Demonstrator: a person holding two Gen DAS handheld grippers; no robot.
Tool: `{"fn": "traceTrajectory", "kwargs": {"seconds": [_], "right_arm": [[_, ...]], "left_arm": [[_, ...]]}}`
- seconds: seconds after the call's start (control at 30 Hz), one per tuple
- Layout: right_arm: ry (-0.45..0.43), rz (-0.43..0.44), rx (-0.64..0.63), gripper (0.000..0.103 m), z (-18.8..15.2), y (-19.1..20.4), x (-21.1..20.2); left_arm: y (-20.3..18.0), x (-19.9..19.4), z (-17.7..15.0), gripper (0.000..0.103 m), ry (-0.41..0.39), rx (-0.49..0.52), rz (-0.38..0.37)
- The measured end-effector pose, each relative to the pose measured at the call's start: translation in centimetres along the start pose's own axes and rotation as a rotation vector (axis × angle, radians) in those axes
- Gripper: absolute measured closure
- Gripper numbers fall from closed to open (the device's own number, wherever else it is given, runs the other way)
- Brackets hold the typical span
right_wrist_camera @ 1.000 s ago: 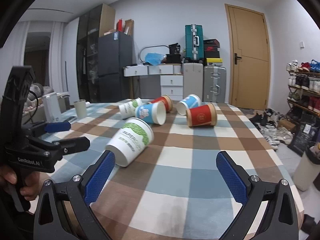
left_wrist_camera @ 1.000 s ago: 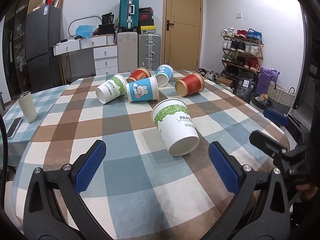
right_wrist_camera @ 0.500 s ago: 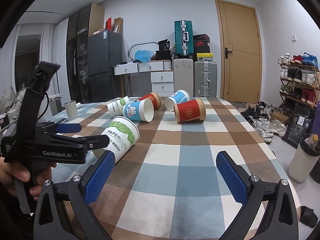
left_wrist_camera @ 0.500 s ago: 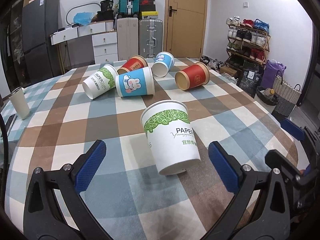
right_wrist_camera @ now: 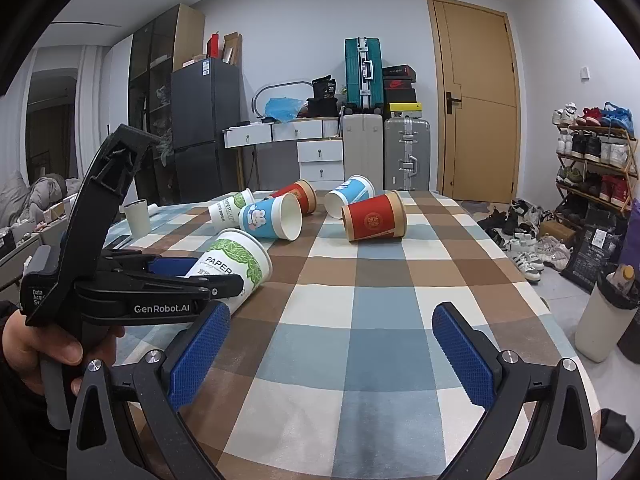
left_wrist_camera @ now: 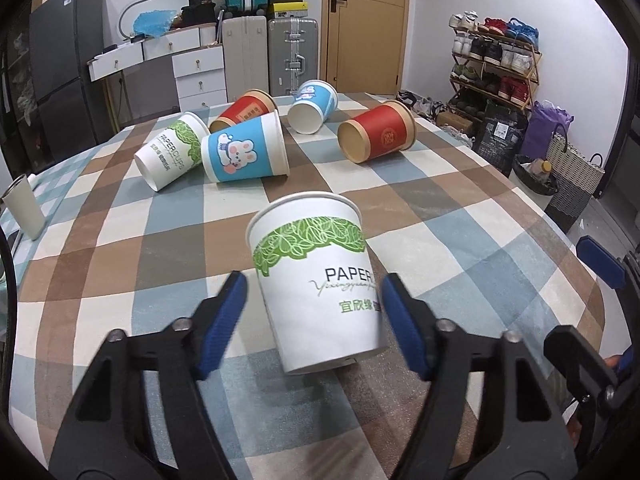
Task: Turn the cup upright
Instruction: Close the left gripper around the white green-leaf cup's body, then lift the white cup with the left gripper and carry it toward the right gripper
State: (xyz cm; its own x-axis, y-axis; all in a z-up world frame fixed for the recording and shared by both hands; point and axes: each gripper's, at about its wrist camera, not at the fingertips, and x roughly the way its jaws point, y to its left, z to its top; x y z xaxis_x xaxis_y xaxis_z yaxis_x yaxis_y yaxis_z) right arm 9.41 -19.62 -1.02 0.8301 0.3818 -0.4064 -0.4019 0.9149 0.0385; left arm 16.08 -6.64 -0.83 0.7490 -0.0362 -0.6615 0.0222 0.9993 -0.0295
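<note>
My left gripper (left_wrist_camera: pixel 314 320) brackets the white leaf-print cup (left_wrist_camera: pixel 320 284), which lies on its side on the checked table (left_wrist_camera: pixel 460 248); whether the pads touch it, I cannot tell. My right gripper (right_wrist_camera: pixel 330 354) gapes wide, holding nothing. Five more tipped cups lie at 12 o'clock.

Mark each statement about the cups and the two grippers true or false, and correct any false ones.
1. The nearest white cup lies on its side between the left gripper's fingers. True.
2. The right gripper holds a red cup. False: it is open over bare tablecloth.
3. Every cup on the table is tipped over. False: a plain cup stands upright at the far left.
4. The blue rabbit cup lies beside a second white cup. True.
</note>
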Motion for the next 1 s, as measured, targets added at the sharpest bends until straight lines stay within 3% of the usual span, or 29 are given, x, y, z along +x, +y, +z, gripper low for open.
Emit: {"fn": "traceTrajectory", "kwargs": {"seconds": [0.47, 1.0], "right_arm": [[-0.007, 0.006, -0.011, 0.000, -0.1, 0.4, -0.2], [-0.013, 0.009, -0.013, 0.000, -0.1, 0.5, -0.2]], "left_arm": [[1.2, -1.0, -0.6, 0.051, -0.014, -0.054, -0.017], [1.3, -0.5, -1.0, 0.047, 0.019, -0.041, 0.007]]}}
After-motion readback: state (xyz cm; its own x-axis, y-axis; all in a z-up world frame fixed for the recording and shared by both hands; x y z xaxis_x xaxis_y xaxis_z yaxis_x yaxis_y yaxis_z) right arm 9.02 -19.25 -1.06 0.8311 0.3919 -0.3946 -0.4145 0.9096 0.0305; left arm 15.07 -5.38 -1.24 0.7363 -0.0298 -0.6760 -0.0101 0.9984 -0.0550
